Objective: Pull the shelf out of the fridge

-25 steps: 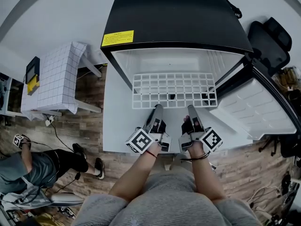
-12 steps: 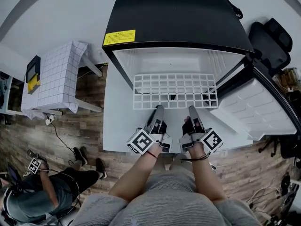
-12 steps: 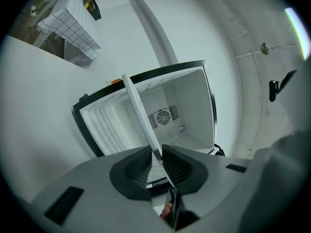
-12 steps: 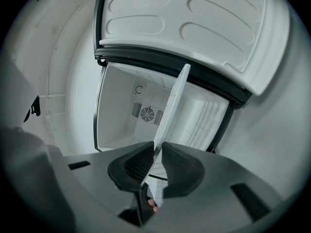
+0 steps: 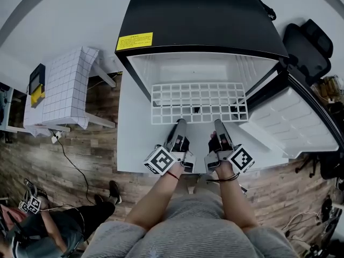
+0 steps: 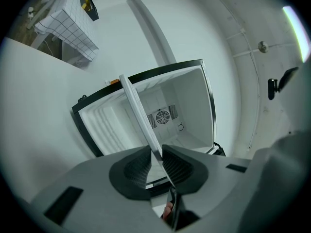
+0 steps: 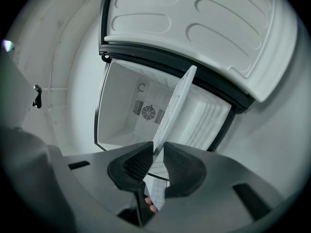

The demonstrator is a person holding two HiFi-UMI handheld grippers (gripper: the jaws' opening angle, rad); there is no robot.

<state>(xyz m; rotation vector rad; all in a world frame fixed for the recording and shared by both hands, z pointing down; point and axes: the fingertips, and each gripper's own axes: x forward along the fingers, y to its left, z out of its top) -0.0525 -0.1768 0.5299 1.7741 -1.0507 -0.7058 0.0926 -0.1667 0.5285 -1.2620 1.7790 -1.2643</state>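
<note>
Shelf, a white wire grid, sticks partway out of the black fridge on the white table. The left gripper is clamped on its front edge. The right gripper pinches that edge too, its jaws having just eased wider. The open door stands close beside the shelf's right corner. A checked cloth hangs at the left, and a black chair sits at the right.

**Around My Workspace**

To my left stands a small table draped in a checked white cloth, with a yellow and black device just beside it. A cable trails over the wooden floor below. Another person sits low at my left, one dark shoe stretched out. A black chair stands at my right, near the pale wall.
</note>
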